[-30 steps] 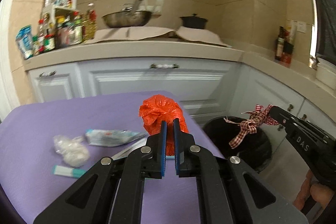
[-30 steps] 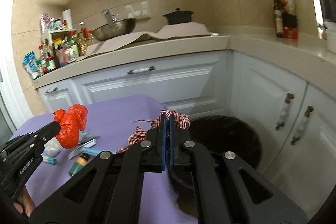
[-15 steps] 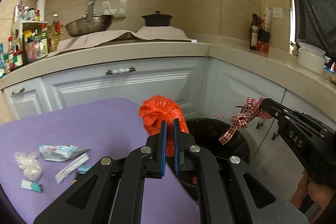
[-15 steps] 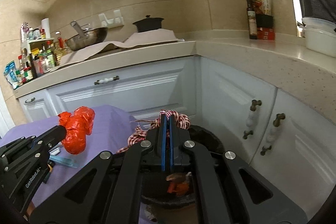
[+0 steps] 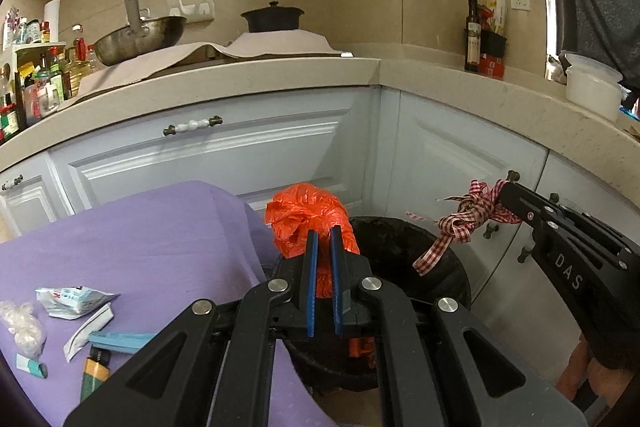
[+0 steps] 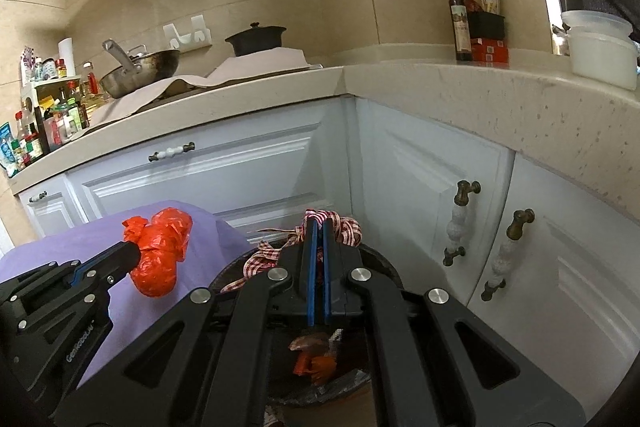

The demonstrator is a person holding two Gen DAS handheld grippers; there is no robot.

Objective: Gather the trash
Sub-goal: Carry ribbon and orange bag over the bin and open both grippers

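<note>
Left wrist view: the left gripper [image 5: 323,239] had its blue pads nearly together, pinching a crumpled orange plastic bag [image 5: 308,215]. The bag stood up past the fingertips, hanging over the near rim of the black trash bin [image 5: 400,239], just off the edge of the purple tablecloth [image 5: 140,227].

To the right, the right gripper [image 5: 505,187] reached in with its tip clamped on a red-and-white checked ribbon [image 5: 464,217]. The ribbon's loops and one loose tail dangled above the bin's opening.

On the cloth at lower left lay more litter: a crinkled white-and-teal wrapper [image 5: 70,301], a clear plastic wad [image 5: 22,325], a strip of white paper [image 5: 86,331], a flat blue piece [image 5: 120,339], and a green-and-orange lighter [image 5: 95,373].

Right wrist view: the right gripper's [image 6: 317,225] pads were pressed tight together on the checked ribbon [image 6: 344,227], which bunched around the fingertips directly over the bin [image 6: 384,267]. Orange and brown scraps [image 6: 316,357] already sat in the bin's bottom. At left, the left gripper [image 6: 134,251] held the orange bag [image 6: 160,251] beside the bin, above the cloth's corner [image 6: 40,259].

Behind both: pale cabinet doors [image 6: 248,171] and a beige countertop [image 6: 440,79].
</note>
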